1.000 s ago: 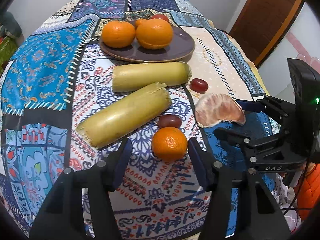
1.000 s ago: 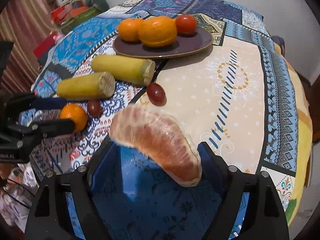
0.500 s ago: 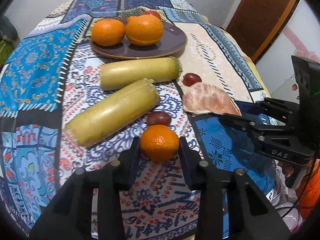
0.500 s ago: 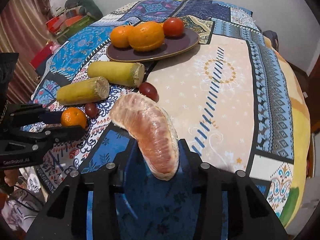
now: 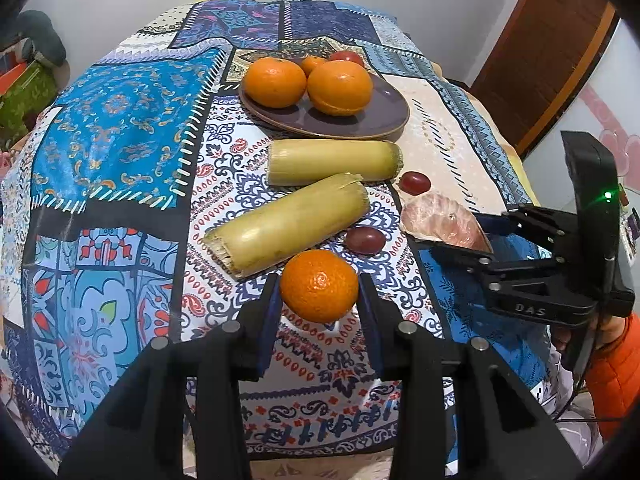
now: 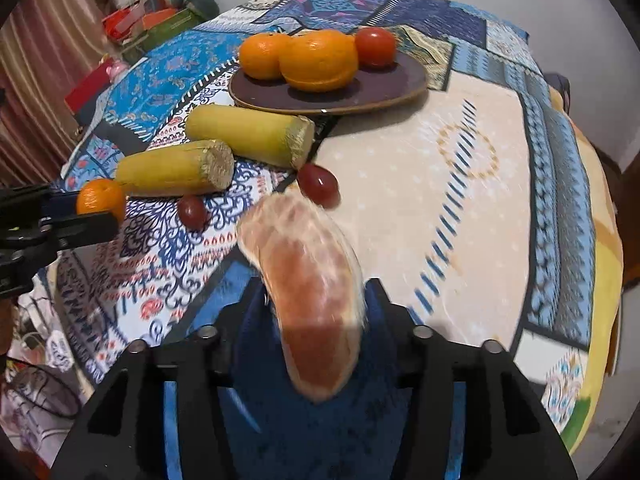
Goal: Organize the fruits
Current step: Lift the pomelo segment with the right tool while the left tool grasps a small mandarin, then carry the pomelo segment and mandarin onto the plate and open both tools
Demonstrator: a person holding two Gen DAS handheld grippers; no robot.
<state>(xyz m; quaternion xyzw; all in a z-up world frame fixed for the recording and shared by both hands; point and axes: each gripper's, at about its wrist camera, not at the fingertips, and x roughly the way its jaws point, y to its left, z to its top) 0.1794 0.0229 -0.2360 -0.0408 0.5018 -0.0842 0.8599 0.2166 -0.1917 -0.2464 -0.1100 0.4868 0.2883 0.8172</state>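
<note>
The left tool point(image 5: 320, 300) is clamped on a small orange point(image 5: 319, 285), pads pressing both its sides, just above the patterned cloth point(image 5: 120, 128) near the bench's front edge. The right tool point(image 6: 316, 308) has the peeled pomelo segment point(image 6: 308, 292) between its jaws, which are opening. Two sugarcane pieces point(image 5: 288, 224) lie beside two grapes point(image 5: 365, 239). Behind them the plate point(image 5: 360, 120) carries oranges and a tomato point(image 6: 375, 46).

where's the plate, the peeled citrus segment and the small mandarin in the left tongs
plate point(image 6: 404, 76), right wrist view, bare dark surface on its right side
peeled citrus segment point(image 6: 308, 272), right wrist view, middle of its pink flesh
small mandarin point(image 5: 319, 285), left wrist view, centre of its orange peel, between the left tongs
</note>
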